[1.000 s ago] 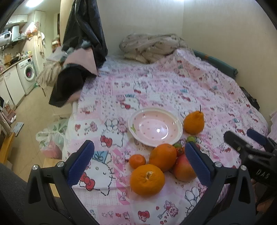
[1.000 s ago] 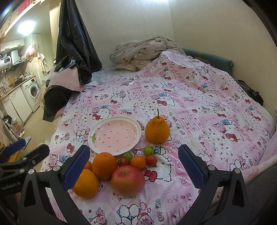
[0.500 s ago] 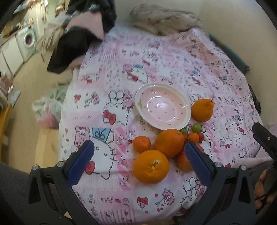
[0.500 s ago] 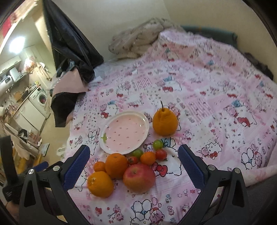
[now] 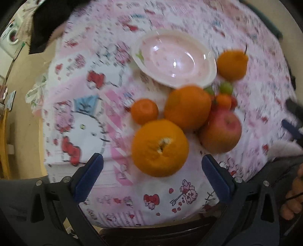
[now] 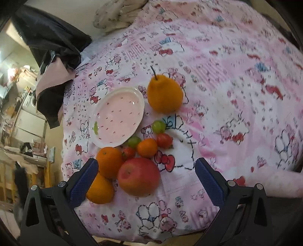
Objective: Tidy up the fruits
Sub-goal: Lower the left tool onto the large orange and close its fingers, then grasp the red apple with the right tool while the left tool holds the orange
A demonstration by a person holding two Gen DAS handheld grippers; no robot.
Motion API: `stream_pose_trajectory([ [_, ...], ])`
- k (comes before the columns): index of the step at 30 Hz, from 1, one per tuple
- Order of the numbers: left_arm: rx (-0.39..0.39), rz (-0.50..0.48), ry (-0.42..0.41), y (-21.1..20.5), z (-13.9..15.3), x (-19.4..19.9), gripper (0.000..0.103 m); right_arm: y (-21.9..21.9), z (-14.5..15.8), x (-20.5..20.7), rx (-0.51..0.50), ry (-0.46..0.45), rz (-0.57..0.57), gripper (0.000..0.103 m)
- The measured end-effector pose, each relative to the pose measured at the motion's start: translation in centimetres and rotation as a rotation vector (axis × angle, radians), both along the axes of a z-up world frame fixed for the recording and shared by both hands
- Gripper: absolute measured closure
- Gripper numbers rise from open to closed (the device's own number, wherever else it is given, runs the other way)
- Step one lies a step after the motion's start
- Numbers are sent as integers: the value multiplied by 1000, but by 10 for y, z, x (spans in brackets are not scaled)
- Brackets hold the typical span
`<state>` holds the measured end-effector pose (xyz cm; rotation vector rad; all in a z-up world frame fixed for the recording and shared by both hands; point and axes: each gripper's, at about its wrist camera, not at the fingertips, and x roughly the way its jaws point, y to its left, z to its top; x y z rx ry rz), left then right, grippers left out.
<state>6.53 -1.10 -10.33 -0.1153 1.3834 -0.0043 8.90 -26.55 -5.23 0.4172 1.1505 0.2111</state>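
An empty pink plate [image 5: 175, 57] [image 6: 119, 117] lies on a pink patterned bedspread. Near it sits a cluster of fruit: a big orange [image 5: 160, 148] [image 6: 100, 189], a second orange [image 5: 187, 107] [image 6: 109, 161], a small mandarin [image 5: 144, 111], a red apple [image 5: 220, 132] [image 6: 139, 177], a stemmed orange citrus [image 5: 232, 65] [image 6: 164, 95], and small green and red fruits [image 6: 159, 126]. My left gripper [image 5: 152, 177] is open, just above the big orange. My right gripper [image 6: 146, 181] is open, above the apple.
The bedspread [image 6: 236, 94] covers the whole bed. Its near edge drops off below the fruit [image 5: 151, 223]. Dark clothing [image 6: 49, 37] hangs at the far left, and a crumpled blanket [image 6: 117, 15] lies at the back. My right gripper's fingers [image 5: 292, 128] show at the left view's right edge.
Both grippers have moved down and closer to the fruit pile, tilting to look down on it. The fruit and plate have not moved. Both grippers stay open.
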Motion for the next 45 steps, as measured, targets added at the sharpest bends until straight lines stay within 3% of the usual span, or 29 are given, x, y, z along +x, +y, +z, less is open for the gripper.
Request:
stream_pose_trajectory([
  [9, 24, 24, 93, -12, -44, 17, 17, -6, -1, 1, 14, -10, -15, 0],
  [18, 15, 15, 67, -9, -44, 11, 27, -4, 1, 3, 28, -14, -9, 0],
  [22, -28, -29, 62, -6, -23, -5, 28, -4, -1, 2, 20, -16, -10, 0],
  [25, -34, -76, 12, -6, 8, -18, 28, -4, -4, 2, 11, -5, -8, 0],
  [31, 5, -66, -68, 17, 46, -12, 28, 10, -18, 7, 39, 83, 68, 0],
  [35, -7, 18, -66, 31, 40, -2, 28, 40, -30, 12, -64, 124, 170, 0],
  [40, -3, 56, -82, 30, 26, -7, 28, 79, -69, 18, -191, 219, 323, 2],
  [45, -8, 71, -78, 37, 21, -4, 28, 115, -96, 18, -351, 221, 440, 3],
])
